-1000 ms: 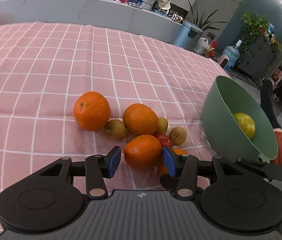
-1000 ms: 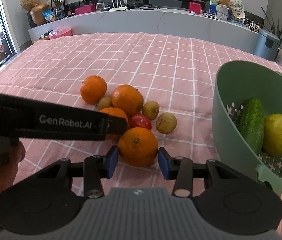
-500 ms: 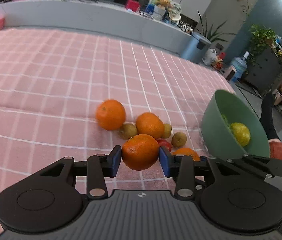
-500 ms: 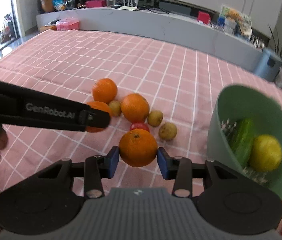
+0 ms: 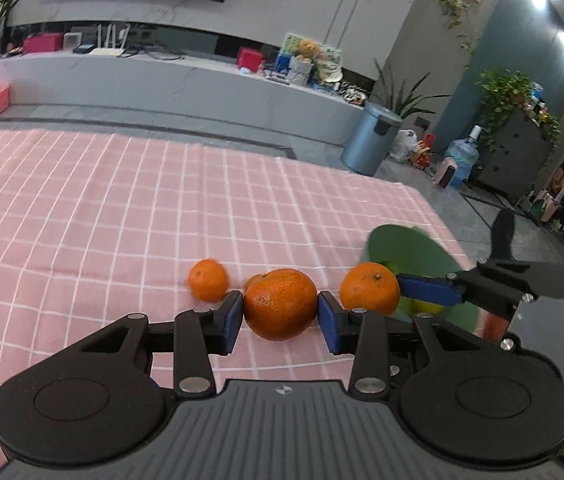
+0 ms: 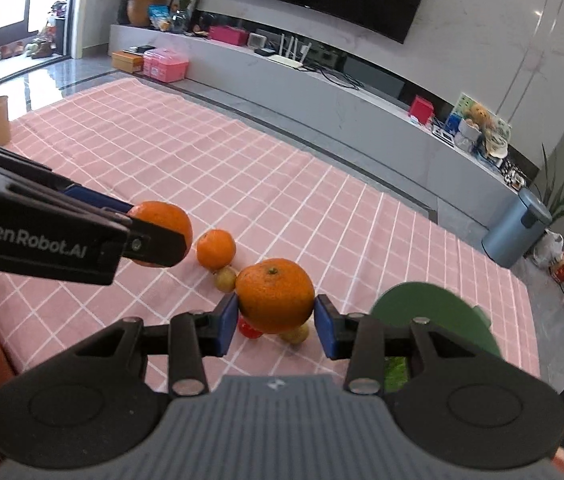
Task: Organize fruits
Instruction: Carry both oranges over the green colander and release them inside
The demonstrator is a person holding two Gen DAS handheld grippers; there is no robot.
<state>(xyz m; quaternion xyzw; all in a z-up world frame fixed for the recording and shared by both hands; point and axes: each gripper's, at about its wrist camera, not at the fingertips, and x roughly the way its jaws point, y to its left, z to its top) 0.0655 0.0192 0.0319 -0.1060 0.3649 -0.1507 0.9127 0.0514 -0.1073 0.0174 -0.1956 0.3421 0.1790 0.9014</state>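
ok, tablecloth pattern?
Pink tablecloth with a white grid of squares; clearest in the right wrist view.

Oranges orange; tablecloth pink, white grid; bowl green; gripper pads blue.

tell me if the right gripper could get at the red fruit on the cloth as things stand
Probably not. The right gripper is shut on an orange, so its jaws are occupied, and that orange hangs right in front of the red fruit.
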